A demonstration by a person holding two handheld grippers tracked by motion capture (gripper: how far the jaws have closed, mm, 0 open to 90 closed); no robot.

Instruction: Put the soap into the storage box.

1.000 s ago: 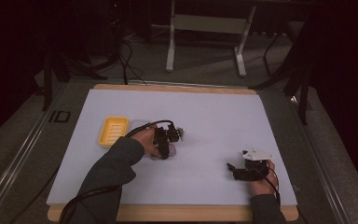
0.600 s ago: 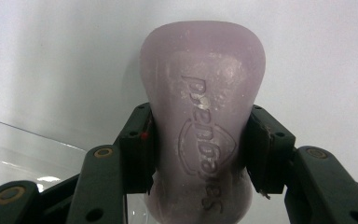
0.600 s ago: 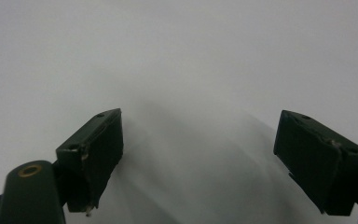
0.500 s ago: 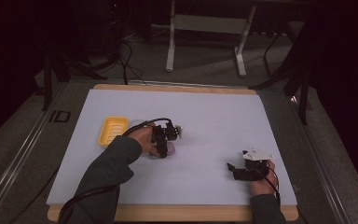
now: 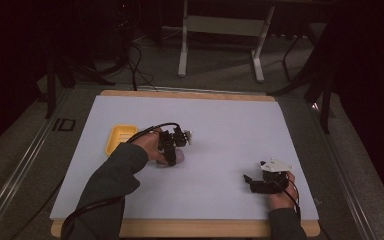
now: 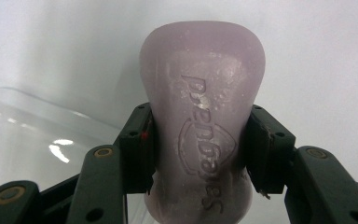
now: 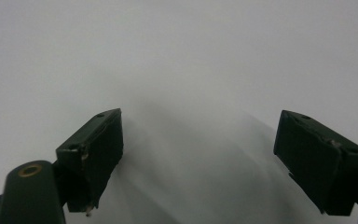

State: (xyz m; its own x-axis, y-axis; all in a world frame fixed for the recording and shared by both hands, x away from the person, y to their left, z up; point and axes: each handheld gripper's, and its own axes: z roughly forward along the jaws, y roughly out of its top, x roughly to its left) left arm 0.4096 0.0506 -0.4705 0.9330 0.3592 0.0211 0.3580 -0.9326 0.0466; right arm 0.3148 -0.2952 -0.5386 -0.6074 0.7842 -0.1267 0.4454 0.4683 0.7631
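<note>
Left tongs (image 6: 198,154) pinch a waisted, embossed lilac soap bar (image 6: 202,116); right tongs (image 7: 200,158) gape empty; slick soap may slip.

Pale lilac soap bar (image 6: 202,140), embossed lettering, waist pinched between both left fingers (image 6: 137,149), wide end projecting past them.

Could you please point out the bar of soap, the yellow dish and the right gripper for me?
bar of soap (image 6: 203,135): left gripper view, embossed face.
yellow dish (image 5: 120,137): high view, its middle.
right gripper (image 7: 198,158): right gripper view, between open jaws.
</note>
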